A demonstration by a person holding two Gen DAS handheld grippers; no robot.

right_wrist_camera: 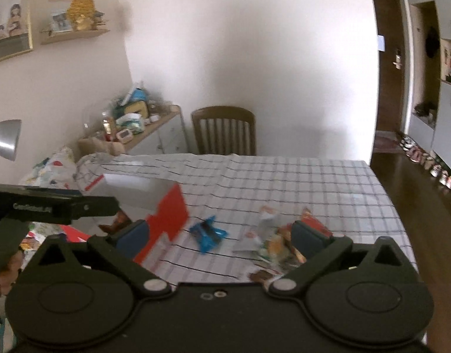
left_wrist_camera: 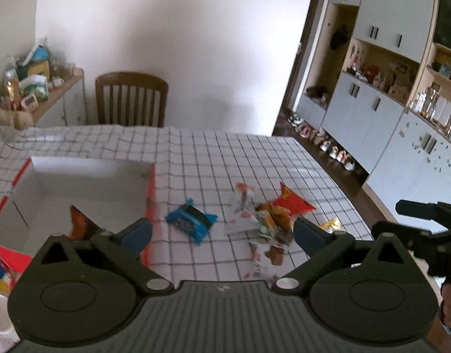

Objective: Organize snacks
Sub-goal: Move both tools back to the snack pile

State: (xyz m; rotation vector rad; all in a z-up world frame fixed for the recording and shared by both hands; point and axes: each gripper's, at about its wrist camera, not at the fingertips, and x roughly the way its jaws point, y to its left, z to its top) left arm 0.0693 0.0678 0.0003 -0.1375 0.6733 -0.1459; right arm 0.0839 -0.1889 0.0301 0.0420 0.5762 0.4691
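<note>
A white box with red edges (left_wrist_camera: 78, 182) stands open on the checked tablecloth at left; an orange-brown packet (left_wrist_camera: 78, 220) lies inside it. A blue snack packet (left_wrist_camera: 191, 220) lies just right of the box. A pile of mixed snack packets (left_wrist_camera: 269, 220) with a red packet (left_wrist_camera: 294, 203) lies further right. My left gripper (left_wrist_camera: 222, 232) is open and empty, above the blue packet. My right gripper (right_wrist_camera: 219, 232) is open and empty, above the blue packet (right_wrist_camera: 207, 234), with the pile (right_wrist_camera: 275, 244) by its right finger and the box (right_wrist_camera: 166, 214) by its left finger.
A wooden chair (left_wrist_camera: 131, 98) stands at the table's far side. A cluttered sideboard (left_wrist_camera: 34, 88) is at far left. Cabinets and shelves (left_wrist_camera: 387, 88) line the right wall. The other gripper (left_wrist_camera: 425, 223) shows at right. A lamp (right_wrist_camera: 4, 138) is at left.
</note>
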